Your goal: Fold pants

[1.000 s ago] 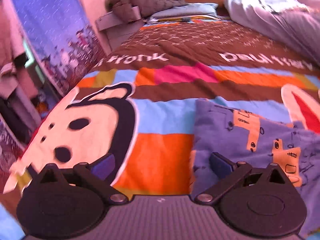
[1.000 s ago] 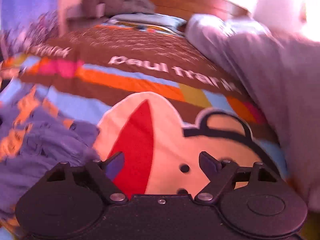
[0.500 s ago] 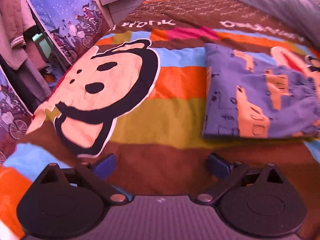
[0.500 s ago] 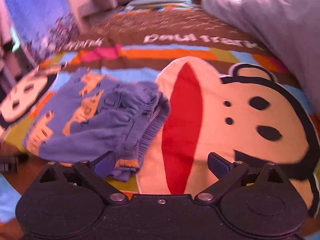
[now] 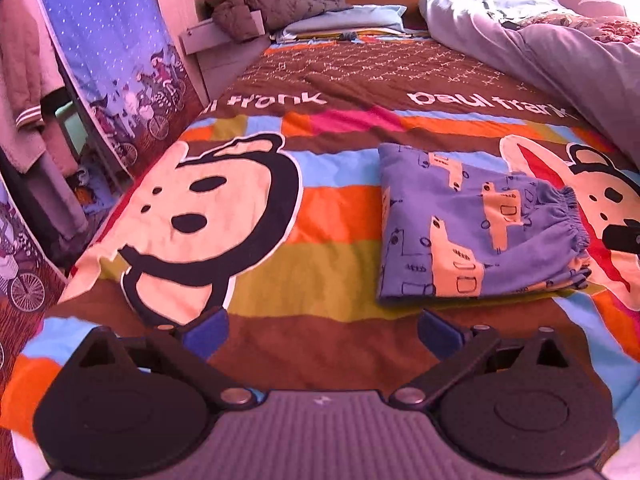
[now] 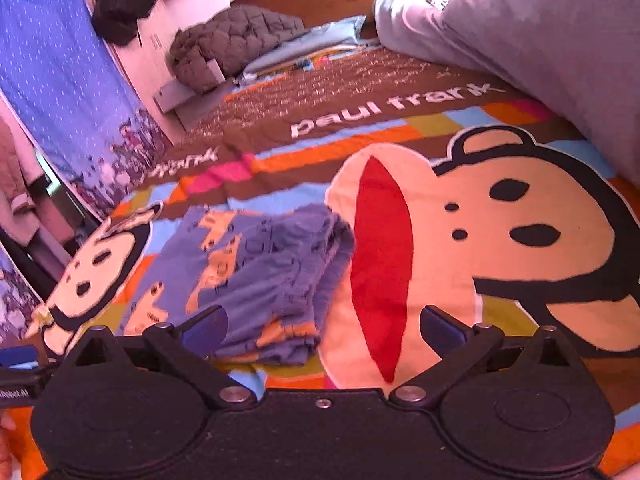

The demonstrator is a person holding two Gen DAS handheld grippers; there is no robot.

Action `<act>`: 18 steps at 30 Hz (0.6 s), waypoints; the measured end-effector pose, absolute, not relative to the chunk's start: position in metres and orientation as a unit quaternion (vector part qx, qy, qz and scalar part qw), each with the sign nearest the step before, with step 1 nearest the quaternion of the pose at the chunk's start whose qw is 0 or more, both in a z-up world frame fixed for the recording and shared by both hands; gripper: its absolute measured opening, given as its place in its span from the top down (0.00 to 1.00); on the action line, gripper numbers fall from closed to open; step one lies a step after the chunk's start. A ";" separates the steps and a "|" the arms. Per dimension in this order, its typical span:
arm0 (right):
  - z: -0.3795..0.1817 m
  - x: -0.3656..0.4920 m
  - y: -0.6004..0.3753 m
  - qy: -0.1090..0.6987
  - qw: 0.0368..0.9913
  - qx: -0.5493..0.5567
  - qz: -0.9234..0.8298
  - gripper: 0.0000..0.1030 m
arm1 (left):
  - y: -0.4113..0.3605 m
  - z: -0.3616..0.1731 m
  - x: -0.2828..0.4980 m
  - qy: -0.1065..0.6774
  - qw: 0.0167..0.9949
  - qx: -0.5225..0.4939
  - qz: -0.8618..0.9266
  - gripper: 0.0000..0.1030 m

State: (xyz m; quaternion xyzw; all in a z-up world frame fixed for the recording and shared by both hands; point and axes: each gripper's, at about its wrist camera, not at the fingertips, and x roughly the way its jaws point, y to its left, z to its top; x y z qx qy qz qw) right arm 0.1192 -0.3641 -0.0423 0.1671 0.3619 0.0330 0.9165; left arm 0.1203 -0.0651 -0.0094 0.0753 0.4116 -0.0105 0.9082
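The blue pants (image 5: 472, 224) with orange truck prints lie folded into a compact rectangle on the colourful bedspread (image 5: 328, 216), elastic waistband at the right. They also show in the right wrist view (image 6: 248, 276), a little rumpled at the waistband. My left gripper (image 5: 320, 330) is open and empty, held above the bed in front of the pants, apart from them. My right gripper (image 6: 322, 326) is open and empty, near the pants' front right corner, apart from them. The right gripper's tip shows in the left wrist view (image 5: 624, 236), to the right of the pants.
A grey duvet (image 5: 560, 52) is piled along the bed's right side. Pillows and a quilted brown jacket (image 5: 272, 0) lie by the wooden headboard. A blue patterned curtain (image 5: 112, 60) and hanging clothes stand beyond the bed's left edge.
Both grippers have pulled back and up from the pants, which lay close under them a second ago. The pants stay folded on the bed. Both grippers stay open.
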 end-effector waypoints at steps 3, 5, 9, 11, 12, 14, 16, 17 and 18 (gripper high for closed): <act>-0.044 0.128 -0.366 0.358 0.916 0.177 0.044 0.01 | -0.061 -0.013 0.129 0.411 0.910 0.054 -0.021 0.00; -0.047 0.135 -0.367 0.363 0.910 0.189 0.064 0.01 | -0.056 -0.016 0.136 0.411 0.910 0.033 -0.039 0.00; -0.056 0.157 -0.370 0.373 0.893 0.214 0.131 0.01 | -0.052 -0.026 0.153 0.391 0.916 0.004 -0.092 0.00; -0.058 0.170 -0.370 0.374 0.891 0.204 0.156 0.01 | -0.053 -0.034 0.161 0.378 0.916 -0.001 -0.132 0.00; -0.058 0.177 -0.371 0.375 0.893 0.190 0.163 0.01 | -0.053 -0.038 0.165 0.365 0.919 -0.002 -0.149 0.00; -0.060 0.190 -0.373 0.375 0.894 0.172 0.174 0.01 | -0.053 -0.046 0.170 0.341 0.925 -0.004 -0.168 0.01; -0.069 0.204 -0.375 0.379 0.896 0.145 0.181 0.01 | -0.055 -0.051 0.176 0.351 0.917 -0.015 -0.188 0.01; -0.076 0.212 -0.376 0.388 0.894 0.132 0.179 0.01 | -0.056 -0.053 0.180 0.359 0.911 -0.025 -0.203 0.01; -0.084 0.220 -0.376 0.402 0.889 0.121 0.182 0.00 | -0.056 -0.055 0.183 0.366 0.904 -0.033 -0.220 0.01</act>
